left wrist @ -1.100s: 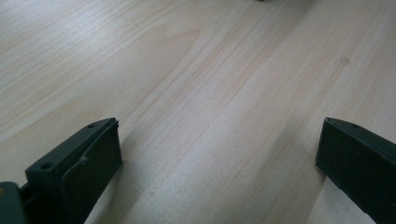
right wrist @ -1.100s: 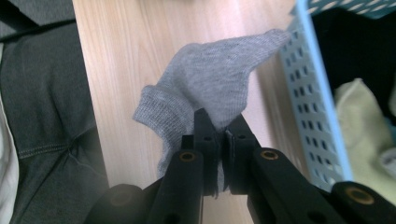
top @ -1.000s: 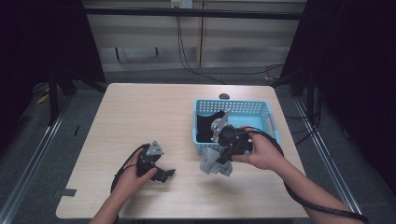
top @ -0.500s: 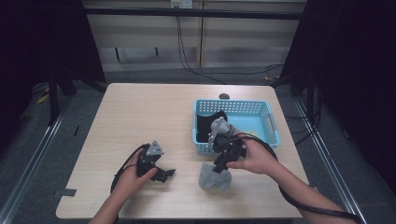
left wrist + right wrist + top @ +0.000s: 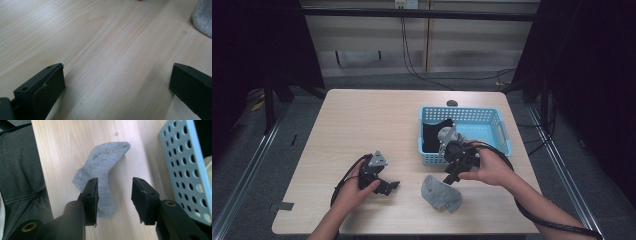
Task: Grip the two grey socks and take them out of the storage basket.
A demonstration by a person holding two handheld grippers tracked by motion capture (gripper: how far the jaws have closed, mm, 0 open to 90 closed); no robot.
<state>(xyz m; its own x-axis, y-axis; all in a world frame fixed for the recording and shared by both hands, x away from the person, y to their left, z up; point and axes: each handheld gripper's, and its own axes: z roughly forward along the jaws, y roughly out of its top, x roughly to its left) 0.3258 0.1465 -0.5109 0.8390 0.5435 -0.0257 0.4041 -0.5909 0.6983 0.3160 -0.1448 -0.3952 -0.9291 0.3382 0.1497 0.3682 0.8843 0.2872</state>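
Observation:
A grey sock [image 5: 441, 194] lies crumpled on the wooden table [image 5: 362, 125] near the front edge. In the right gripper view the grey sock [image 5: 102, 172] lies flat on the wood. My right gripper [image 5: 451, 177] hovers just above it, and its jaws have just been opening. In its own view the right gripper [image 5: 113, 195] is open with nothing between the pads. My left gripper [image 5: 389, 187] rests low over the table to the sock's left. Its own view shows the left gripper [image 5: 117, 82] wide open over bare wood, with an edge of the sock [image 5: 203, 17] at the top right.
A blue perforated basket [image 5: 462, 110] stands behind the right hand, with a black cloth [image 5: 432, 137] in its left half. The basket's wall [image 5: 185, 157] runs along the right of the right gripper view. A small dark object [image 5: 452, 103] lies behind the basket.
The sock, which hung from the shut right gripper beside the basket, has dropped onto the table. The right jaws have opened. The left hand has not moved.

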